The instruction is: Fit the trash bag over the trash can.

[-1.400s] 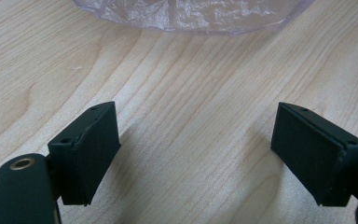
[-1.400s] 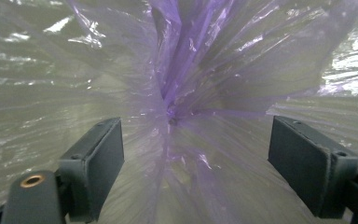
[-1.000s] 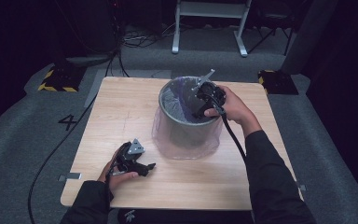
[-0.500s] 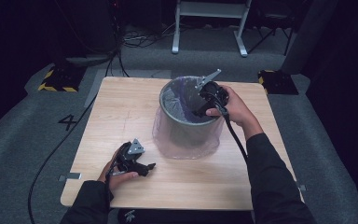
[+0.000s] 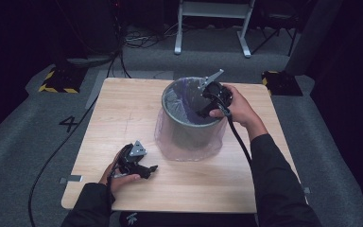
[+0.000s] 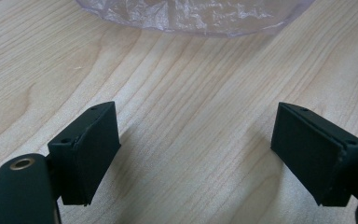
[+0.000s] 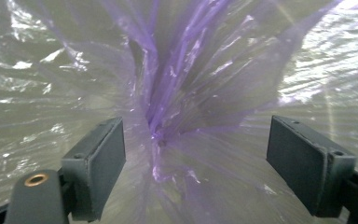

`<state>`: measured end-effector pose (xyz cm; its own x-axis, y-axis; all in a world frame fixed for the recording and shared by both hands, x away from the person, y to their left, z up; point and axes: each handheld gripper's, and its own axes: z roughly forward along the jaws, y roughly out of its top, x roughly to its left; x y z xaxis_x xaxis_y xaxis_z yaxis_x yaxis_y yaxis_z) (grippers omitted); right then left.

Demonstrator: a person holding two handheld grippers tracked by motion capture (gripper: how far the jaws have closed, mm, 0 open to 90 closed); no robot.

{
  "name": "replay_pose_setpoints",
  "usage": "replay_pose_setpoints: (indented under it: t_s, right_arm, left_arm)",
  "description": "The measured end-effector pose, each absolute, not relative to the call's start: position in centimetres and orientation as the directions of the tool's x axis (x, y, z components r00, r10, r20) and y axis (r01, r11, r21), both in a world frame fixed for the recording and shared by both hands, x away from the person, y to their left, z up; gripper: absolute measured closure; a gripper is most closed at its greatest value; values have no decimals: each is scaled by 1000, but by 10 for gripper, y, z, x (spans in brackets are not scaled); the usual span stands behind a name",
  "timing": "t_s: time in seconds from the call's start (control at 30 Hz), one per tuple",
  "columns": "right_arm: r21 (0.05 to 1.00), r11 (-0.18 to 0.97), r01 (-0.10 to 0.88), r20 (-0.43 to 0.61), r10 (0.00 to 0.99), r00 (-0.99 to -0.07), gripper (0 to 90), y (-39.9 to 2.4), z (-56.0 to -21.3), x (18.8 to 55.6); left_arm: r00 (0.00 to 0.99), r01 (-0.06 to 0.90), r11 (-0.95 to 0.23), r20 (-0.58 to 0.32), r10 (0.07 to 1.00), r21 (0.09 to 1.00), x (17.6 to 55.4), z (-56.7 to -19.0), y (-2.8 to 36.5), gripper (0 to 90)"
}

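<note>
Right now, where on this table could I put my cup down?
The table's far-left stretch, left of the lined bin, is bare. So is the front-right corner, between the bin and the right sleeve. It is crowded around the left claw and at the bin's rim, where the right claw dips inside.

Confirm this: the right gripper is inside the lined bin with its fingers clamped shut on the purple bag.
Not quite. The right gripper is inside the bin, but its fingers stand wide apart, with the purple bag loose between them, unpinched. The right gripper view shows it.
</note>
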<state>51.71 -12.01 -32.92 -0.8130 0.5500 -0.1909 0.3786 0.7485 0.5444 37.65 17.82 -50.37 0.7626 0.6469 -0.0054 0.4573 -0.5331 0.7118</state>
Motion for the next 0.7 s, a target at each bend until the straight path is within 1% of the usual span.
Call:
replay_pose_setpoints:
  t_s: [0.1, 0.17, 0.23, 0.3, 0.43, 0.5, 0.7]
  right_arm:
    - [520, 775, 359, -204, 521, -829, 208, -116, -330, 518]
    - [509, 795, 330, -236, 497, -835, 236, -114, -331, 517]
    - [497, 809, 314, -231, 472, -851, 234, -112, -333, 516]
    - [455, 828, 329, -237, 468, -851, 239, -110, -336, 518]
    - [417, 841, 345, -225, 463, -857, 236, -108, -336, 520]
    - [415, 837, 356, -213, 470, -856, 233, -108, -336, 521]
    - [464, 810, 358, -216, 495, -842, 220, -110, -334, 520]
  left_arm:
    - [763, 457, -534, -5, 646, 711, 377, -504, 178, 147]
    - [763, 457, -534, -5, 646, 712, 377, -504, 178, 147]
    - [763, 457, -534, -5, 646, 711, 377, -504, 178, 147]
    - [763, 457, -534, -5, 646, 711, 377, -504, 178, 147]
    - [763, 457, -534, -5, 646, 712, 377, -504, 178, 147]
    - [763, 457, -534, -5, 646, 712, 376, -504, 178, 147]
    - [763, 457, -534, -5, 646, 712, 376, -504, 178, 147]
